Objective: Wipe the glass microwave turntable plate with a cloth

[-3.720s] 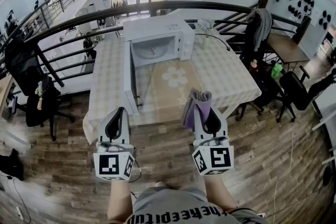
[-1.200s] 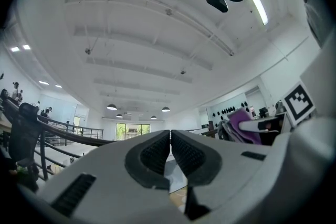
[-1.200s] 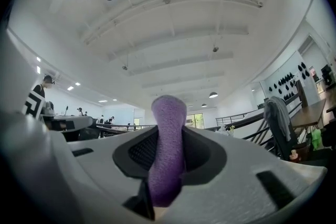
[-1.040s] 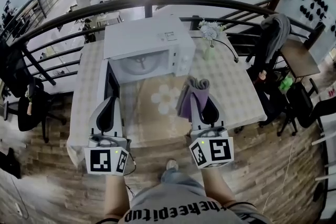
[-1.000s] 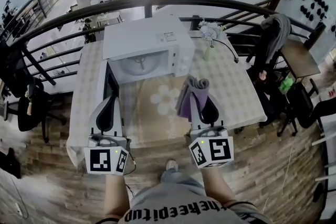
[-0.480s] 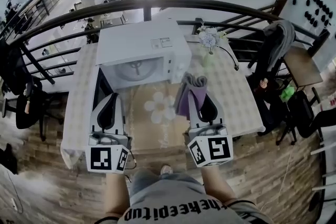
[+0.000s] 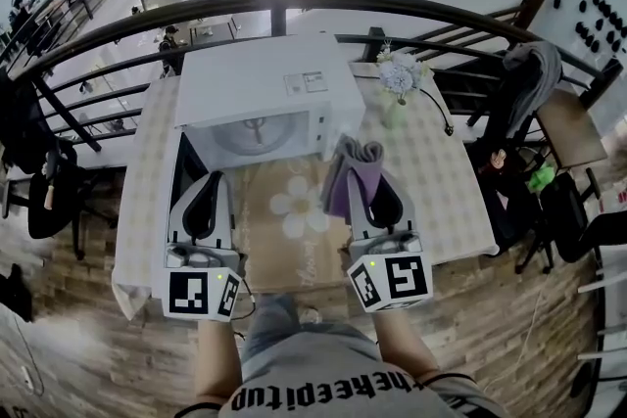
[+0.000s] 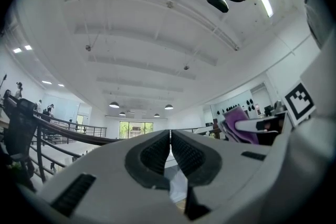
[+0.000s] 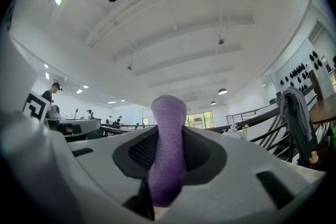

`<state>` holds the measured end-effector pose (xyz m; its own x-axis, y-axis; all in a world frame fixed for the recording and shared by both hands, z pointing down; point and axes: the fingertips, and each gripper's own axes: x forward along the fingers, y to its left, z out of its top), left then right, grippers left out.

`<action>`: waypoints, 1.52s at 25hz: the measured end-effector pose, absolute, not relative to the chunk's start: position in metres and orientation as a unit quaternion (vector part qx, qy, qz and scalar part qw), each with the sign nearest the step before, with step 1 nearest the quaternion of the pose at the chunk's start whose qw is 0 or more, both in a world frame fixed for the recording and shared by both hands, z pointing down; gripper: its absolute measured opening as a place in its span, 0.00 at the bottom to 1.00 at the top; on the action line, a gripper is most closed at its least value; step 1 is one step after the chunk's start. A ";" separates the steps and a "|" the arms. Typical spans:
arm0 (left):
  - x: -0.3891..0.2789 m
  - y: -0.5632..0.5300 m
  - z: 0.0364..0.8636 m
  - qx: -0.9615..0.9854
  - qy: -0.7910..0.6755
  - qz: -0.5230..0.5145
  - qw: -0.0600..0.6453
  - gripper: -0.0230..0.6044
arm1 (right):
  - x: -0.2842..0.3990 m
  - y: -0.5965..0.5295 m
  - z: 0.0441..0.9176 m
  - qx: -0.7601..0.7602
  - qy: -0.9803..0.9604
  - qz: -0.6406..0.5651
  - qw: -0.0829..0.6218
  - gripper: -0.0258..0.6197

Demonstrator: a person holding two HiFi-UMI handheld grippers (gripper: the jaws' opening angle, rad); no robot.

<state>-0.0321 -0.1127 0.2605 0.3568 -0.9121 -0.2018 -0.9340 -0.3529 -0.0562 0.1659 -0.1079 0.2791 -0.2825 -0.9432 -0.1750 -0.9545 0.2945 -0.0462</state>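
Left claw [image 8: 170, 137]: pads pressed together, nothing between them. Right claw [image 9: 167, 140]: pinching a purple cloth [image 7: 349, 173], which sticks up past the jaw tips in a folded hump. The glass turntable plate [image 7: 257, 134] sits inside the cavity of a white microwave [image 7: 265, 83], which stands at the far half of the counter [image 7: 436, 181] on a checked tablecloth. The microwave door [image 7: 186, 173] is swung open to the left. In the head view the left claw is just beside the door's lower edge, and the cloth tip lines up with the microwave's front right corner; I cannot tell whether they touch. Neither claw is inside the cavity. A daisy-print mat [image 7: 294, 210] lies on the counter between the two claws. A vase of pale flowers [image 7: 397, 78] stands just right of the microwave.
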 end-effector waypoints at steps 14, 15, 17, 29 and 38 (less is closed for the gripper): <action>-0.044 -0.198 0.287 -0.834 0.546 0.056 0.050 0.05 | 0.131 -0.185 0.299 -0.591 0.805 0.018 0.051 0.20; -0.044 -0.203 0.291 -0.835 0.546 0.053 0.047 0.05 | 0.130 -0.189 0.303 -0.590 0.806 0.015 0.047 0.20; -0.045 -0.211 0.301 -0.835 0.547 0.047 0.040 0.05 | 0.127 -0.197 0.312 -0.589 0.807 0.007 0.038 0.20; -0.054 -0.237 0.350 -0.832 0.555 0.025 0.009 0.05 | 0.104 -0.238 0.380 -0.568 0.821 -0.053 -0.015 0.20; -0.059 -0.244 0.366 -0.836 0.548 0.023 -0.008 0.05 | 0.078 -0.263 0.423 -0.543 0.832 -0.082 -0.073 0.20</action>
